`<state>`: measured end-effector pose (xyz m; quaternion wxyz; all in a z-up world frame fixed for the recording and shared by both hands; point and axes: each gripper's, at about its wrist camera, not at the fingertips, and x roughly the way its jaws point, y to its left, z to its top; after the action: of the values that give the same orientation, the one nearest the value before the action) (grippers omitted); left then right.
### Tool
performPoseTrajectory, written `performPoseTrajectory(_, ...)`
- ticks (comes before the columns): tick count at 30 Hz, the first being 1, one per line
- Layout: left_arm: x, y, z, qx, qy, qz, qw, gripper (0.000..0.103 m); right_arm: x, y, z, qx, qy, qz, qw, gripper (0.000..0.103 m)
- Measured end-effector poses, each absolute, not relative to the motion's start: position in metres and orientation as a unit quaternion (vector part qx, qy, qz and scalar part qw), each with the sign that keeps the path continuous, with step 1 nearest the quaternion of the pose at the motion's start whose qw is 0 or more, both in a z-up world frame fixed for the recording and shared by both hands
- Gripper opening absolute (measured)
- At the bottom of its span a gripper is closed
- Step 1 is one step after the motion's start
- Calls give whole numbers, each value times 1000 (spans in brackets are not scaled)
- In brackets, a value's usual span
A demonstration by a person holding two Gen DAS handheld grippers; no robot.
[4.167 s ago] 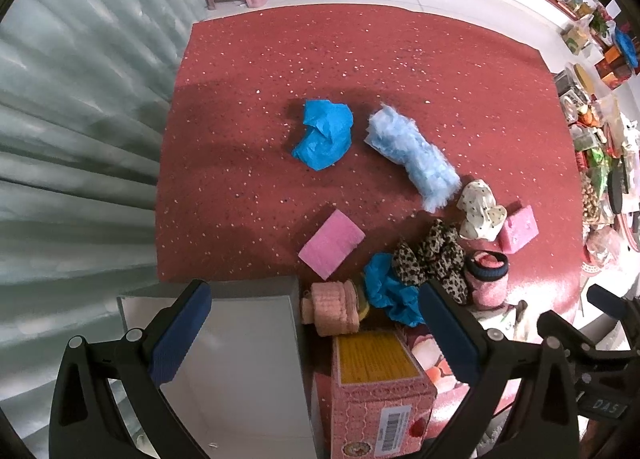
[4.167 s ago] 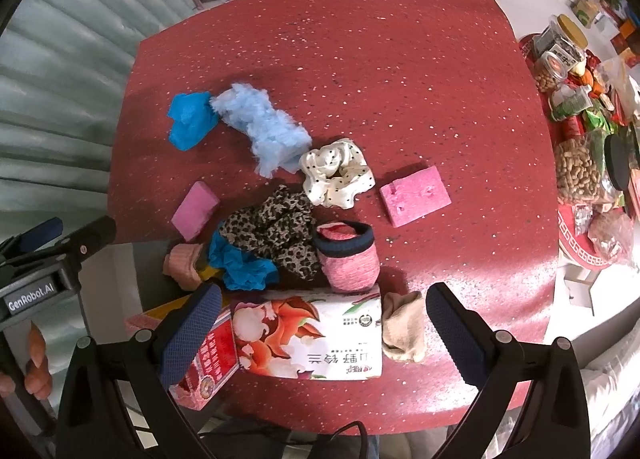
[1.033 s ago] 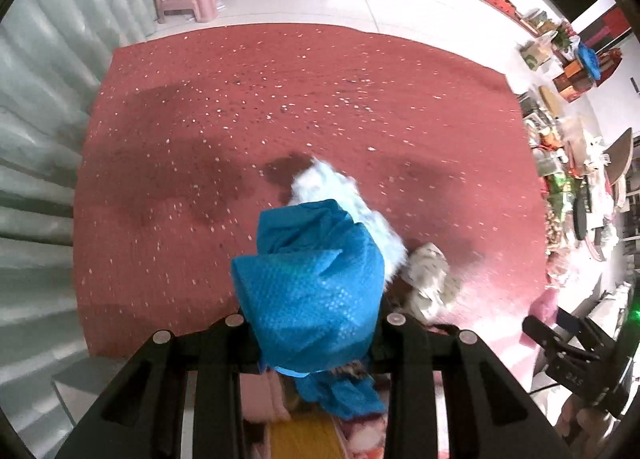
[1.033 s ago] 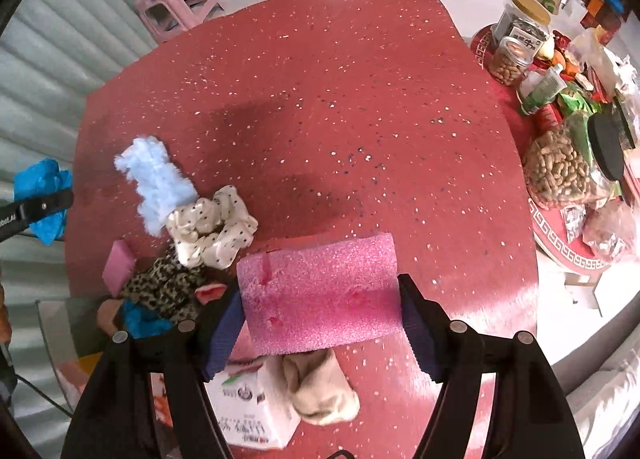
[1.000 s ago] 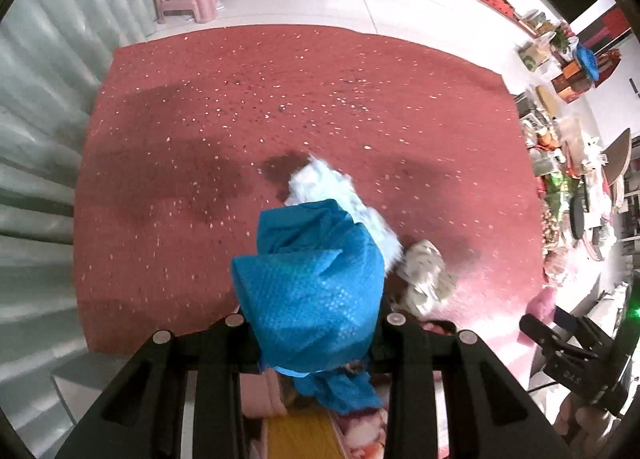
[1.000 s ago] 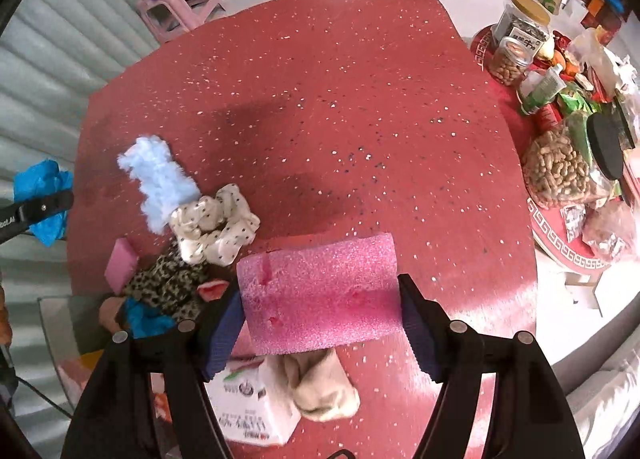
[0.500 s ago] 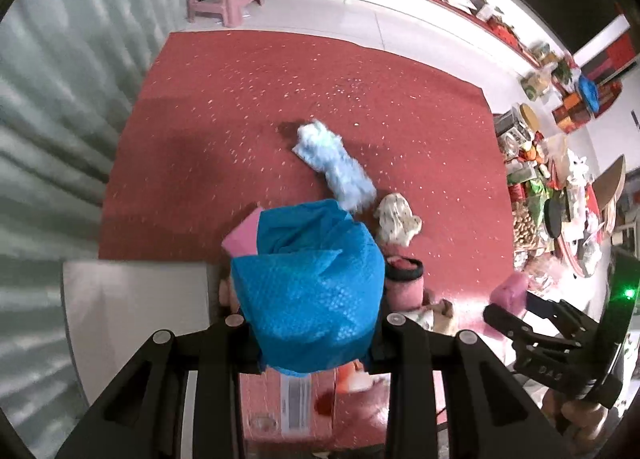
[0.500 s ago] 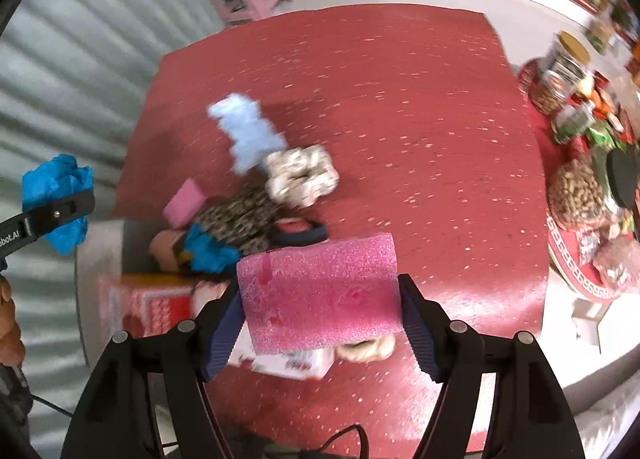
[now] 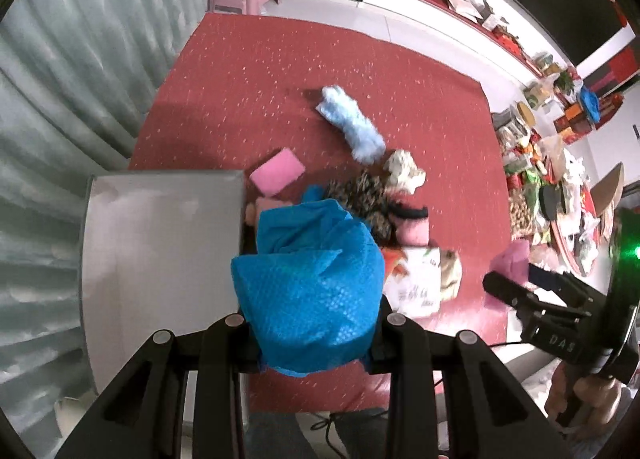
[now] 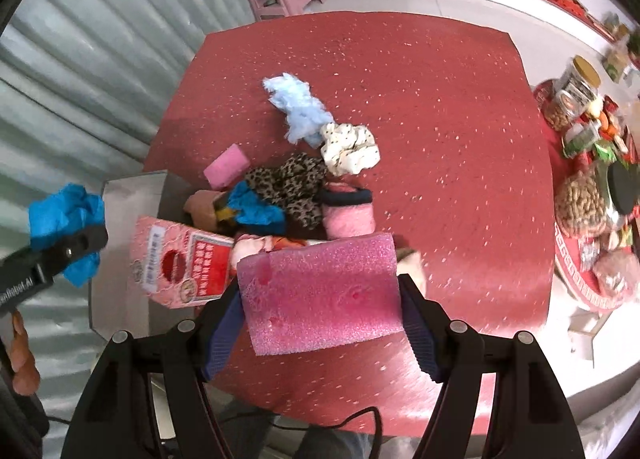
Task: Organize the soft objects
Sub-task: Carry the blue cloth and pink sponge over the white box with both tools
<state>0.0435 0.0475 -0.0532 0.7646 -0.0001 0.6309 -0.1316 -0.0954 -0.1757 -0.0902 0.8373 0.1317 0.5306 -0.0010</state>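
A: Soft things, biggest first: pink foam pad [image 10: 320,291] clamped widthwise in right gripper [image 10: 320,319], lifted off red table [image 10: 440,139]. Blue cloth [image 9: 312,291] pinched tight in left gripper [image 9: 314,343], raised, now beside grey bin [image 9: 160,251].

B: Bin contents? None visible. Pink carton [image 10: 180,263] shut. Both loads ready for dropping.

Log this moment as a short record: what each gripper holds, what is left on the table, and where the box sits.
left gripper: shut on blue cloth
right gripper: shut on pink foam sheet
table: red, speckled
loose on table: fluffy light-blue piece, spotted white scrunchie, leopard scrunchie, small pink sponge
pink box: at the table's near left edge
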Motion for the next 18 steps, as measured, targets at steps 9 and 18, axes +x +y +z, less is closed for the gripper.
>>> performPoseTrajectory(9, 17, 87, -49, 48, 617, -167, 768, 35, -124, -129, -84, 153, 520, -37, 839, 73)
performPoseTrajectory(18, 5, 128, -51, 42, 612, -165, 772, 35, -132, -87, -77, 144, 513, -48, 845, 73)
